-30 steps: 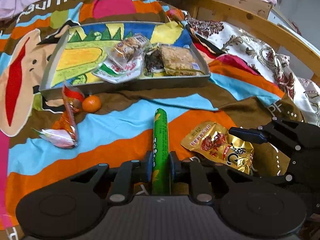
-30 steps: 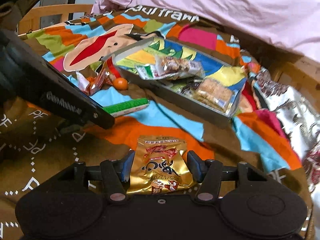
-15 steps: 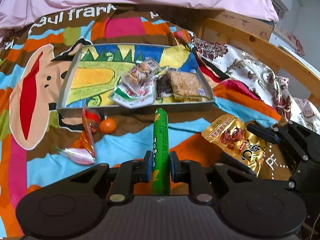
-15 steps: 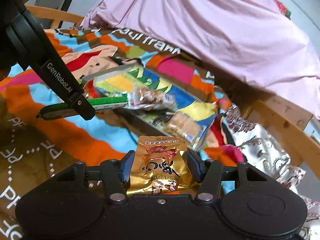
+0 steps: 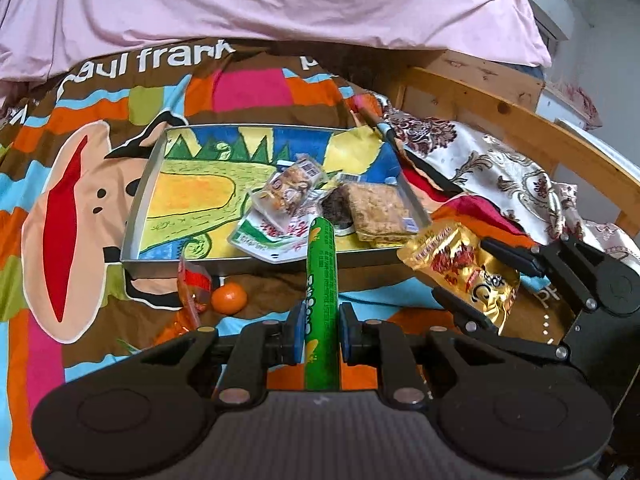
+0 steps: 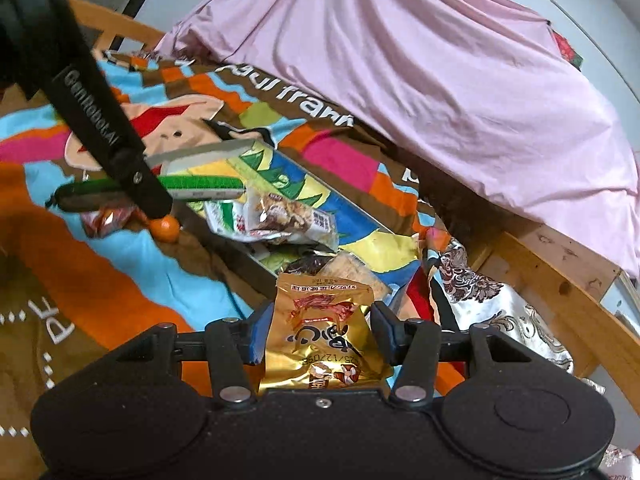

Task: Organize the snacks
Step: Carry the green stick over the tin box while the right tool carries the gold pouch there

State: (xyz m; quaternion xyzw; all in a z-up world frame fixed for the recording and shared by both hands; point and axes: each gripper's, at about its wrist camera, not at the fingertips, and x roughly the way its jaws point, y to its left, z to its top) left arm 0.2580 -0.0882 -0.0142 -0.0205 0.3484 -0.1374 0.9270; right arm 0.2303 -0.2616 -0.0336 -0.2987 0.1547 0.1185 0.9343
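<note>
Two grippers hold snacks above the bedspread (image 5: 120, 280), short of the tray's near wall (image 5: 224, 266). The left gripper (image 5: 319, 330) is clamped on a green sausage stick (image 5: 320, 280). The right gripper (image 6: 320, 334), jaws closing, grips a gold packet (image 6: 320, 340). The tray's left half (image 5: 192, 192) lies bare; wrapped snacks (image 5: 288, 192) crowd its right. A tangerine (image 5: 229, 298) sits outside.
</note>
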